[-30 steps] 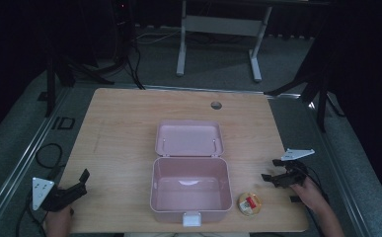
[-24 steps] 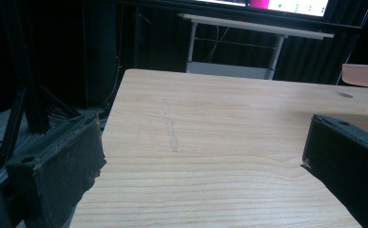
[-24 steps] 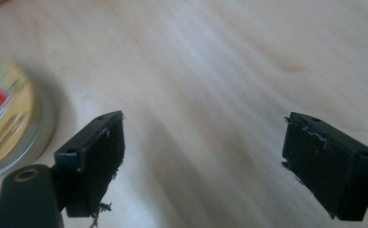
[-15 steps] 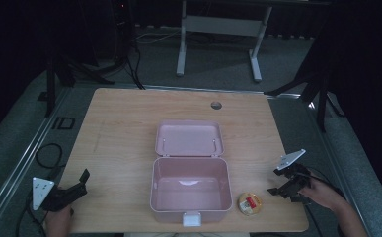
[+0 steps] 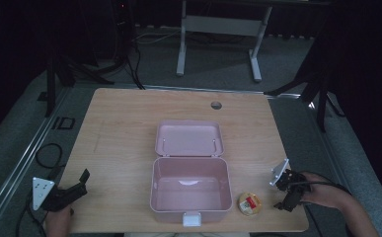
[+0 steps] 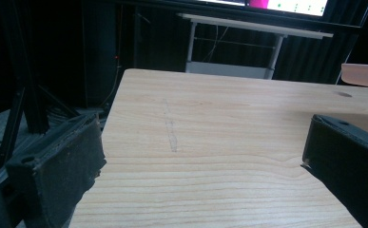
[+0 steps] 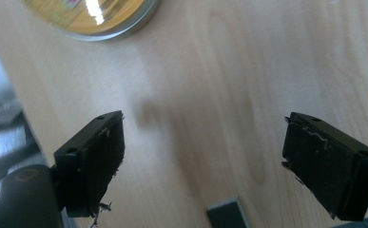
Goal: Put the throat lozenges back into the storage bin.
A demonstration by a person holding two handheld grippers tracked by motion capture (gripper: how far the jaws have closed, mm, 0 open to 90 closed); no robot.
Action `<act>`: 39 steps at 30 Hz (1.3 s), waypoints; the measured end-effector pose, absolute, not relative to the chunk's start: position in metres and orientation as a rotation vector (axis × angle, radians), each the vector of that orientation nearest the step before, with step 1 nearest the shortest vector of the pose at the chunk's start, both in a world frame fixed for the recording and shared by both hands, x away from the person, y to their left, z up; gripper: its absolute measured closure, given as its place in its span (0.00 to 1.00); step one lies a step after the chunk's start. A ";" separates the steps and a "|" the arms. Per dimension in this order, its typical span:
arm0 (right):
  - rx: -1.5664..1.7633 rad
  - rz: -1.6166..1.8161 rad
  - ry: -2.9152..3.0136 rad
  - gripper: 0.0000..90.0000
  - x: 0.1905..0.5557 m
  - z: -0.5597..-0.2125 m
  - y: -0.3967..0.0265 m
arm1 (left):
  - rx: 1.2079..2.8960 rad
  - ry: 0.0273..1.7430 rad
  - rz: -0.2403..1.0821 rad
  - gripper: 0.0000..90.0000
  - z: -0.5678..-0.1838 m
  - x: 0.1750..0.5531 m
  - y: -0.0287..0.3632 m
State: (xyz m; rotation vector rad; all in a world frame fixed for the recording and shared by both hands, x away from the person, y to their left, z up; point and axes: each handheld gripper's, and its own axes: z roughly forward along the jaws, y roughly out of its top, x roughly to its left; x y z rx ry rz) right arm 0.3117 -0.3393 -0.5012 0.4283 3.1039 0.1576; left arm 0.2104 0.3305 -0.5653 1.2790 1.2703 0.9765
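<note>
Approach step, as I read it: right gripper (image 5: pixel 286 191) hangs tipped down over the light wooden bench (image 5: pixel 129 133), jaws wide and empty, with the small round yellow-lidded tin (image 5: pixel 249 203) near at its 9 o'clock, just beside the open pink plastic box (image 5: pixel 190 183) at the box's 4 o'clock. Next move likely calls for sliding toward the tin, straddling its rim, then closing. Left gripper (image 5: pixel 75 186) sits idle at the bench's 8 o'clock, jaws wide, nothing held.

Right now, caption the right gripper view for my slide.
Open right gripper poised above the wooden table, near a yellow round tin.
</note>
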 end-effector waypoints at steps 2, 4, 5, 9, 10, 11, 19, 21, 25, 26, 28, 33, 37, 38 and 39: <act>0.401 0.117 3.108 0.15 0.311 -0.500 -0.337 | 1.279 1.270 0.977 0.00 -0.565 0.210 0.331; 0.343 -0.003 3.119 0.15 0.309 -0.498 -0.331 | 1.279 1.269 0.977 0.00 -0.565 0.210 0.331; 0.343 -0.003 3.119 0.15 0.309 -0.498 -0.331 | 1.278 1.270 0.976 0.00 -0.565 0.210 0.331; 0.311 -0.134 3.139 0.16 0.308 -0.496 -0.323 | 1.279 1.270 0.976 0.00 -0.565 0.210 0.331; 0.306 -0.169 3.143 0.15 0.307 -0.496 -0.321 | 1.279 1.270 0.976 0.00 -0.565 0.210 0.331; 0.290 -0.207 3.143 0.15 0.306 -0.496 -0.317 | 1.279 1.269 0.976 0.00 -0.565 0.210 0.330; 0.187 -0.150 3.175 0.14 0.301 -0.495 -0.288 | 1.278 1.268 0.973 0.00 -0.565 0.210 0.331; 0.184 -0.121 3.185 0.14 0.300 -0.495 -0.281 | 1.277 1.269 0.971 0.00 -0.565 0.210 0.331; 0.095 -0.095 3.197 0.15 0.294 -0.495 -0.266 | 1.281 1.269 0.969 0.00 -0.565 0.210 0.331; 0.085 -0.087 3.197 0.15 0.293 -0.495 -0.263 | 1.282 1.269 0.969 0.00 -0.565 0.210 0.331; 0.043 -0.070 3.190 0.15 0.292 -0.497 -0.256 | 1.282 1.269 0.968 0.00 -0.565 0.210 0.331; -0.021 -0.045 3.183 0.15 0.293 -0.505 -0.240 | 1.279 1.266 0.967 0.00 -0.565 0.210 0.331; -0.059 -0.064 3.176 0.15 0.292 -0.512 -0.233 | 1.279 1.266 0.965 0.00 -0.565 0.210 0.331; -0.066 -0.073 3.176 0.16 0.293 -0.513 -0.232 | 1.280 1.265 0.965 0.00 -0.565 0.210 0.331; -0.078 -0.080 3.173 0.17 0.293 -0.514 -0.232 | 1.280 1.266 0.965 0.00 -0.565 0.210 0.331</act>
